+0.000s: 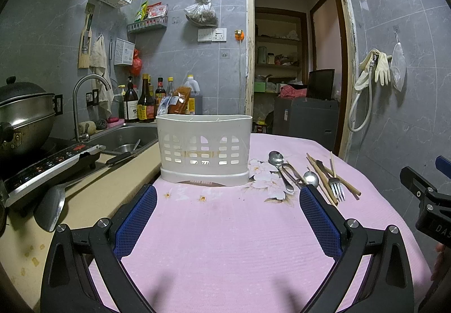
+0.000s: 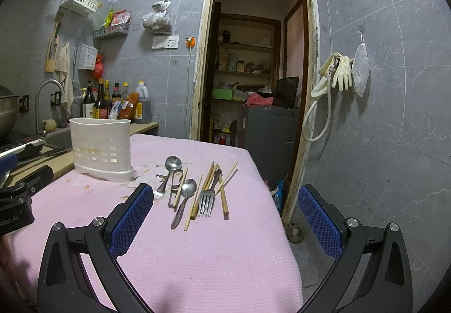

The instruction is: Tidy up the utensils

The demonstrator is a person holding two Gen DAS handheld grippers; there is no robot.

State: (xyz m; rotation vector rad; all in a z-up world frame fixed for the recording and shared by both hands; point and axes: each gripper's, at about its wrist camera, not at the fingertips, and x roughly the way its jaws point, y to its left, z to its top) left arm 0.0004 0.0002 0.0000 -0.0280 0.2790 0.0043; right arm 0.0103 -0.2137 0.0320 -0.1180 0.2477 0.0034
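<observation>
A white slotted utensil holder (image 1: 204, 149) (image 2: 101, 152) stands on the pink tablecloth (image 1: 225, 228) (image 2: 197, 256). To its right lies a loose pile: two spoons (image 1: 277, 162) (image 2: 187, 190), a fork (image 1: 336, 186) (image 2: 207, 200), several wooden chopsticks (image 1: 324, 177) (image 2: 224, 197) and a metal peeler (image 2: 174, 186). My left gripper (image 1: 227, 197) hovers open in front of the holder, holding nothing. My right gripper (image 2: 225, 194) hangs open just short of the pile, with the fork and chopsticks showing between its blue pads (image 2: 131, 220).
A sink (image 1: 126, 138) with a tap, sauce bottles (image 1: 146, 101), a pot (image 1: 25, 113) and an induction cooker (image 1: 50, 163) fill the counter on the left. A ladle (image 1: 50, 208) lies at the counter edge. The table's right edge drops to the floor by a doorway (image 2: 253, 59).
</observation>
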